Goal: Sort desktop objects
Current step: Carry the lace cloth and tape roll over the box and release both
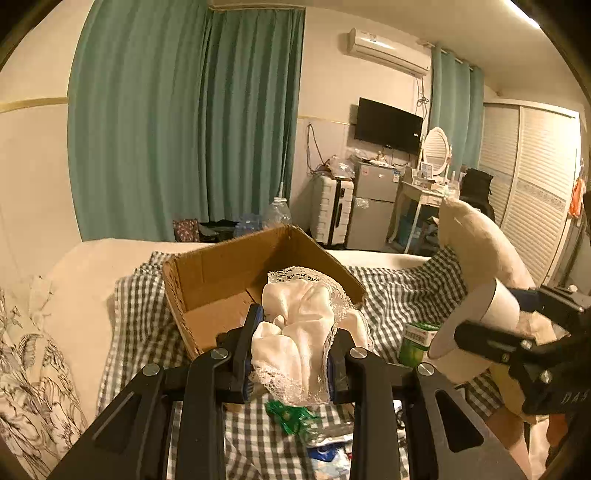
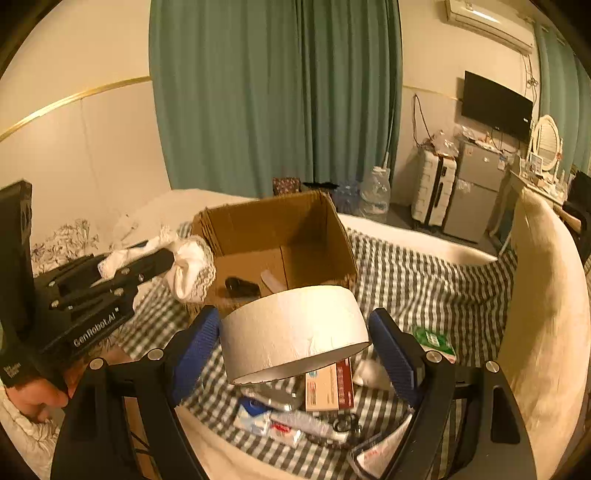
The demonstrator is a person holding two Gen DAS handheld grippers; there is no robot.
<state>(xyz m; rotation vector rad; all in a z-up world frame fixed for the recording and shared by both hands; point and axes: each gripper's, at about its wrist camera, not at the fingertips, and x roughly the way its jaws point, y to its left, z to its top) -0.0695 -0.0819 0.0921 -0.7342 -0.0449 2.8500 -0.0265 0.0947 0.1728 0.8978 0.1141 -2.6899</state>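
Glowing warm and yellow-orange throughout, dim overall, like indoor lamplight at night. Catching glare along a ceiling light strip (image 1: pixel 524 14) at the top right of the left wrist view. Bending hard at the edges: curtains (image 2: pixel 273 96) and walls bowing, black vignette closing in at every corner. Staying fairly sharp mid-frame, softening toward the rims. Falling into soft shadow inside the cardboard box (image 2: pixel 273 243). Showing grain and slight smearing in dark areas.

Both tongs are showing black angular frames studded with silver screws and blue ribbed pads (image 2: pixel 391 350); the left tongs (image 2: pixel 173 258) are wearing white "GenRobot.AI" lettering, bare skin gripping beneath.
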